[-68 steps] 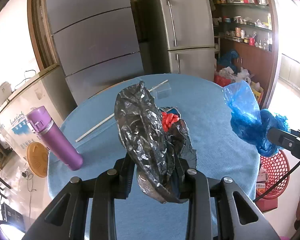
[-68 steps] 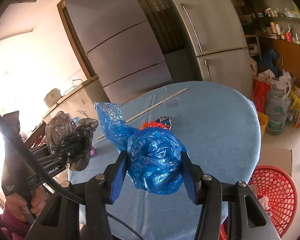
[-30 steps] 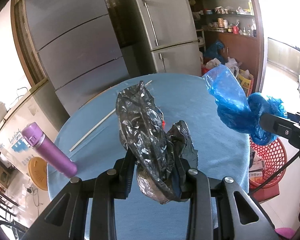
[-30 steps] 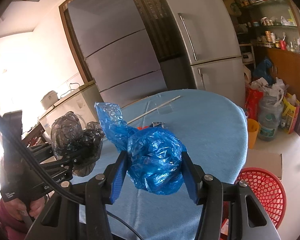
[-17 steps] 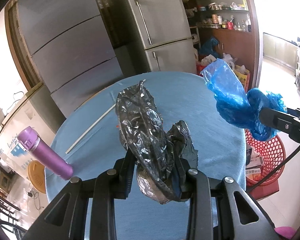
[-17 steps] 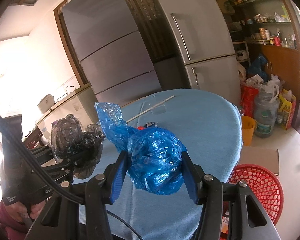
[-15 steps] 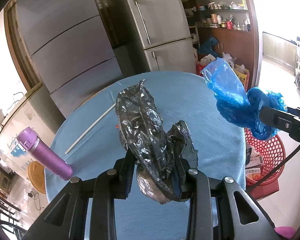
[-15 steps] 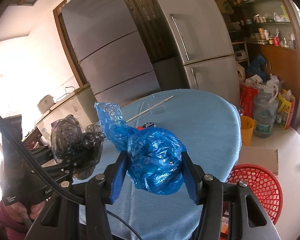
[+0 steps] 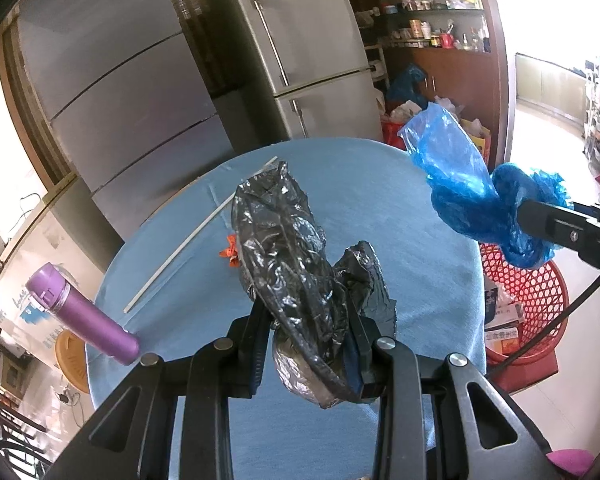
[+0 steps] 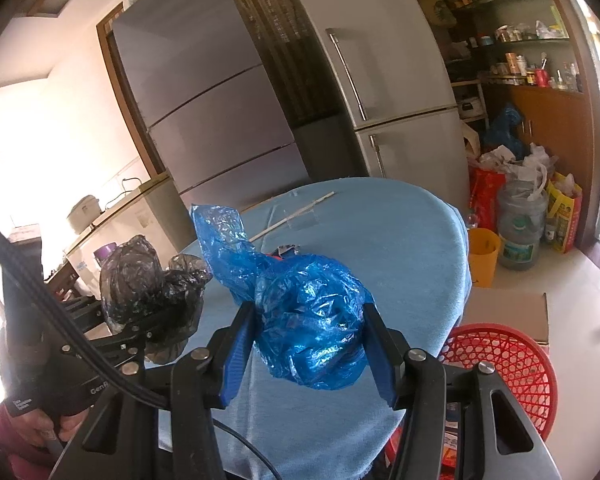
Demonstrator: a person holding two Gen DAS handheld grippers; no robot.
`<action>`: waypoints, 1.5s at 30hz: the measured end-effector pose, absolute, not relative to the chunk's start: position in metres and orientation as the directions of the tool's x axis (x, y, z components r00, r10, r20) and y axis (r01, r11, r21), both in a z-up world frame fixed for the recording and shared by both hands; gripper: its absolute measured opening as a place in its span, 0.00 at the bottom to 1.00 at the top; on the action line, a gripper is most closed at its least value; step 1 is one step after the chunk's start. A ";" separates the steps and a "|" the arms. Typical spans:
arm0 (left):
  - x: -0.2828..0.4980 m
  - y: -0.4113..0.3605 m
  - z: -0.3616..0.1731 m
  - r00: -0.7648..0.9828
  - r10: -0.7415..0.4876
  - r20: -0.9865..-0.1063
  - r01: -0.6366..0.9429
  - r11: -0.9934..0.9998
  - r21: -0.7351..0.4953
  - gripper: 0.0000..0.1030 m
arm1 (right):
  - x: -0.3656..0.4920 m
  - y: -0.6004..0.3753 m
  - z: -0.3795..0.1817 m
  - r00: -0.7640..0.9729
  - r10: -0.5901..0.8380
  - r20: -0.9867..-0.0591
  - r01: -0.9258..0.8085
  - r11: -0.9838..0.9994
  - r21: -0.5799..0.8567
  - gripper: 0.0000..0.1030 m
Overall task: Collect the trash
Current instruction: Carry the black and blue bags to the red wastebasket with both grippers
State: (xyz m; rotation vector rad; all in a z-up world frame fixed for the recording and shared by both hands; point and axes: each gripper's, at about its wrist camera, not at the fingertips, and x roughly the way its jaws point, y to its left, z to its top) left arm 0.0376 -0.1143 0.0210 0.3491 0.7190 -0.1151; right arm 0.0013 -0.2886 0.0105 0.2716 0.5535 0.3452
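Here the blue bag sits clamped inside the right gripper.

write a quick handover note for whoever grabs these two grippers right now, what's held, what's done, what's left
Left gripper: shut on the crumpled black plastic bag, held up over the table.
Right gripper: shut on the balled blue plastic bag, near the table's right edge, with the red mesh basket on the floor just beyond.
Done: both bags are off the table.
Left: neither bag is in the basket yet. An orange scrap and a small wrapper lie mid-table, and a long white stick lies further back. The purple bottle probably isn't trash.
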 end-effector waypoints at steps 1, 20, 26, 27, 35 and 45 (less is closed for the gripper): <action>0.038 -0.115 0.021 0.749 0.016 -0.663 0.224 0.935 0.276 0.34 | 0.001 -0.289 0.011 0.797 0.388 -0.463 -0.242 0.907 0.344 0.55; 0.046 -0.129 0.014 0.734 0.005 -0.679 0.287 0.904 0.318 0.34 | -0.003 -0.306 0.005 0.814 0.342 -0.470 -0.171 0.913 0.369 0.55; 0.047 -0.134 0.011 0.732 0.003 -0.682 0.305 0.893 0.332 0.34 | -0.004 -0.321 -0.001 0.820 0.314 -0.478 -0.132 0.917 0.377 0.55; 0.047 -0.135 0.011 0.732 0.004 -0.681 0.307 0.891 0.335 0.34 | -0.005 -0.324 -0.002 0.821 0.309 -0.479 -0.125 0.918 0.377 0.55; 0.048 -0.144 0.008 0.727 -0.001 -0.687 0.334 0.874 0.352 0.34 | -0.008 -0.345 -0.011 0.827 0.275 -0.491 -0.076 0.919 0.387 0.55; 0.046 -0.156 0.005 0.722 -0.007 -0.692 0.370 0.849 0.378 0.34 | -0.011 -0.369 -0.020 0.831 0.235 -0.504 -0.018 0.917 0.399 0.55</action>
